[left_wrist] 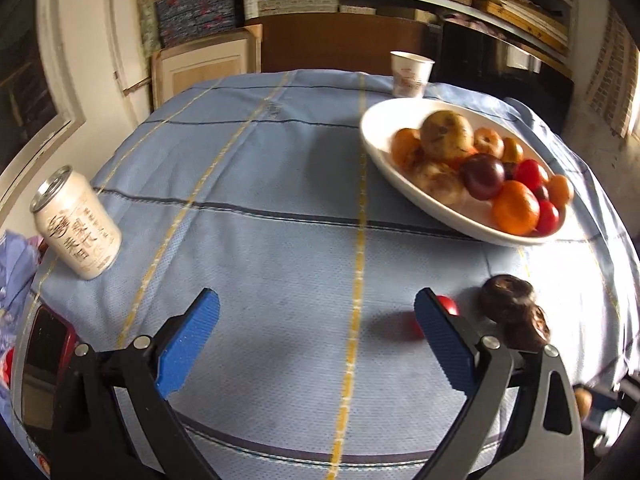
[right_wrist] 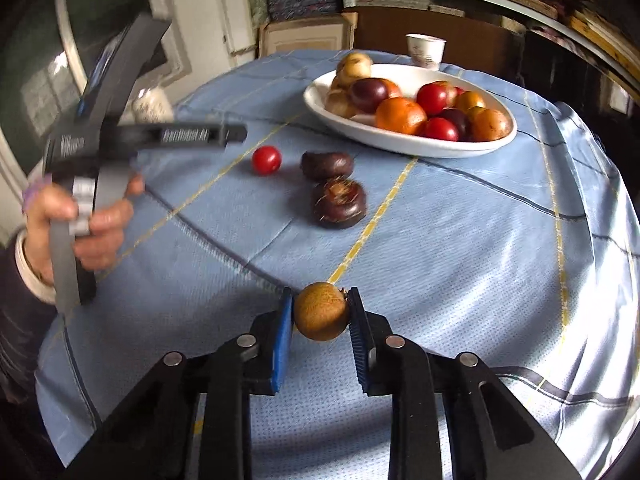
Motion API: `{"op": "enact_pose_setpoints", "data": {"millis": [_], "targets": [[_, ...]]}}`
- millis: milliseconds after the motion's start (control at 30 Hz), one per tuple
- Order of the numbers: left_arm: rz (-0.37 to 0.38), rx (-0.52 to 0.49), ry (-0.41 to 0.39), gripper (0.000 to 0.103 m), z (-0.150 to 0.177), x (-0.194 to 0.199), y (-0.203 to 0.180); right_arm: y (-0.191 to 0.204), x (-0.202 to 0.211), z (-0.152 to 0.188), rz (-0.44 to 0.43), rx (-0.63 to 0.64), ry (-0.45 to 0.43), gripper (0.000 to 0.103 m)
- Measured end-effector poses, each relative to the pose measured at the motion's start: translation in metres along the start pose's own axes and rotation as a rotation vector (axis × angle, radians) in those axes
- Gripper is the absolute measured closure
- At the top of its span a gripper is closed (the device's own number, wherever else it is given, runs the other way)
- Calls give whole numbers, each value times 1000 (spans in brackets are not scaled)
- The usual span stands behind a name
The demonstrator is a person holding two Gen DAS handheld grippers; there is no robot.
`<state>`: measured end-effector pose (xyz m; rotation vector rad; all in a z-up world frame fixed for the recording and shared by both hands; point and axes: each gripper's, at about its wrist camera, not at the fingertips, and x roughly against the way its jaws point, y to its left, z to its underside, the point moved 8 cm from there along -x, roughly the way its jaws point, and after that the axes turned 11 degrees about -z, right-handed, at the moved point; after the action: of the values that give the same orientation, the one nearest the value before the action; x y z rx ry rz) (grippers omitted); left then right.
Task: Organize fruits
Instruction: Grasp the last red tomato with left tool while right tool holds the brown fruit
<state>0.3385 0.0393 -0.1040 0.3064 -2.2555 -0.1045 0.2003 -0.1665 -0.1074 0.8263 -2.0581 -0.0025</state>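
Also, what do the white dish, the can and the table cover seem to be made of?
The dish looks like glazed ceramic, smooth and shiny, though hard plastic is possible. The can looks like thin metal, with a silvery top rim and a printed cream wall. The table cover looks like woven or non-woven cloth, matte, with a fine dotted texture and creases.

Left gripper (left_wrist: 316,316) agape, right gripper (right_wrist: 320,312) apparently clamped.

Fruits in bowl (right_wrist: 408,148), cup (right_wrist: 426,51) behind it, tomato (right_wrist: 266,160) left of chestnuts (right_wrist: 338,202)
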Motion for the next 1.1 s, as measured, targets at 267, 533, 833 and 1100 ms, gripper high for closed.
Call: {"op": "enact_pose_setpoints", "data": {"millis": [267, 533, 833, 1100], "targets": [[136, -143, -30, 37, 10, 10, -42, -23, 3, -3, 9, -112, -20, 76], [174, -202, -39, 42, 17, 12, -60, -22, 1, -3, 14, -102, -13, 76], [235, -227, -10, 66, 21, 4, -75, -23, 1, -4, 21, -106, -17, 75], [278, -217, 4, 79, 22, 4, -76, -26, 2, -4, 24, -109, -23, 75]]}}
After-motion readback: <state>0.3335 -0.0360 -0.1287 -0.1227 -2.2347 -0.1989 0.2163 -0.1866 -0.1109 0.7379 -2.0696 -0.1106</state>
